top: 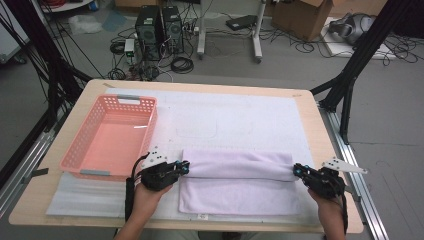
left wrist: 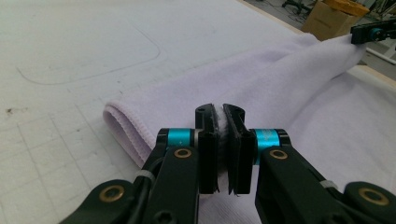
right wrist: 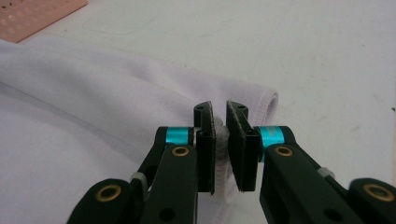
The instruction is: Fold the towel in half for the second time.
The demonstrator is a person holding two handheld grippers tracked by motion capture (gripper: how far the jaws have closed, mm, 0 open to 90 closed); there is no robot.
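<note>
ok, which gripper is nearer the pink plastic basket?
Left. The left gripper is clamped on the lilac towel's left end, right beside the pink plastic basket's near corner. The right gripper pinches the towel's far right end, the whole towel away.

The towel (top: 235, 182) is soft lilac cloth, matt and fuzzy, with a stitched hem. The basket (top: 111, 137) is glossy pink perforated plastic. The bench (top: 320, 130) has a pale wood edge under a white matt foam sheet (top: 240, 117). Both tongs' jaws are matt black plastic with shiny cyan metal bands and brass-coloured rivets.
</note>
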